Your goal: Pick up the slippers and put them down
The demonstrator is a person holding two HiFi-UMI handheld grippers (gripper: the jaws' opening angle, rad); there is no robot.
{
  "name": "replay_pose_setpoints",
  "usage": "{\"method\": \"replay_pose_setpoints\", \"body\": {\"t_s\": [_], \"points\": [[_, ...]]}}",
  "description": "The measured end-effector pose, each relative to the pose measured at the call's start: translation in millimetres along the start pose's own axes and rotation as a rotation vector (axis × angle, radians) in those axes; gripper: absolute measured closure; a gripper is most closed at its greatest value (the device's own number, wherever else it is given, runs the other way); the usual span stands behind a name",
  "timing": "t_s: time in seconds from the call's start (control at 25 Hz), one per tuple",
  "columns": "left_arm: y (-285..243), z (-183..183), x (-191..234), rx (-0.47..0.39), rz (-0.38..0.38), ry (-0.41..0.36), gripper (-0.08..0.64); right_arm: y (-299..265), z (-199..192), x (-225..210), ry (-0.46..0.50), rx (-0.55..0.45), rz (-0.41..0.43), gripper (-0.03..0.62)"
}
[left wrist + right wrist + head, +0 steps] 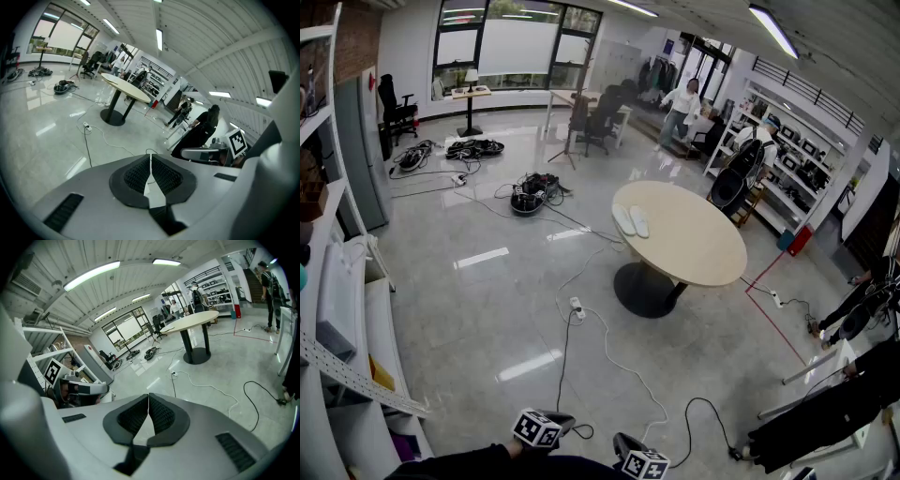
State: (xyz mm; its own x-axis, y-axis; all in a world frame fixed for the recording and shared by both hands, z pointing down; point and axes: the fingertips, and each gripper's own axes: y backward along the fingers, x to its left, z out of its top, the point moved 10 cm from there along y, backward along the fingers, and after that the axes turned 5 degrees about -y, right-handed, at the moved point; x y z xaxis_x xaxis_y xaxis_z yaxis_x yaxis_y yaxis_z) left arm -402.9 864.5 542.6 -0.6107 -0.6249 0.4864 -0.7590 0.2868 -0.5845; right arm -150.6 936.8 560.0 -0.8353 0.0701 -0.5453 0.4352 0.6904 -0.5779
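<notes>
left gripper [150, 157], right gripper [148, 397]: fingers [133, 174] together, empty
slippers [631, 221]: near surface [703, 253] left edge
risk: floor cable [563, 370] trips feet; shut fingers may knock slippers off

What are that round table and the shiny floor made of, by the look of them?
Round table: matte pale beige top, likely wood laminate; dark pedestal, possibly painted metal. Floor: glossy grey tile or polished stone, judging by the mirrored ceiling lights.
</notes>
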Motion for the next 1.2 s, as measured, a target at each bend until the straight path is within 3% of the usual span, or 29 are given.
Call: {"method": "replay_pose_setpoints", "body": {"t_s": [0.28,0.4,0.64,0.96,1.2], "points": [[-55.6,-2.5,-84.8,0.063,0.002,-0.148,0.535,64.1,-5.0,-74.3,-0.083,-0.036,-0.015,0.575],[-69.0,-8.3,-105.9,0.082,0.014,-0.169,0.535,79.2,-9.8,-92.9,-0.102,-0.038,-0.004,0.575],[-83.4,-13.2,-132.2,0.080,0.056,-0.143,0.535,96.6,-0.3,-116.0,-0.084,-0.060,0.013,0.575],[-86.0,-26.0,-147.0,0.066,0.117,-0.082,0.535,94.6,0.9,-128.4,-0.047,0.001,0.058,0.575],[-81.4,-28.7,-149.0,0.056,0.148,0.009,0.535,84.9,4.1,-128.4,-0.026,0.068,0.093,0.575]]}}
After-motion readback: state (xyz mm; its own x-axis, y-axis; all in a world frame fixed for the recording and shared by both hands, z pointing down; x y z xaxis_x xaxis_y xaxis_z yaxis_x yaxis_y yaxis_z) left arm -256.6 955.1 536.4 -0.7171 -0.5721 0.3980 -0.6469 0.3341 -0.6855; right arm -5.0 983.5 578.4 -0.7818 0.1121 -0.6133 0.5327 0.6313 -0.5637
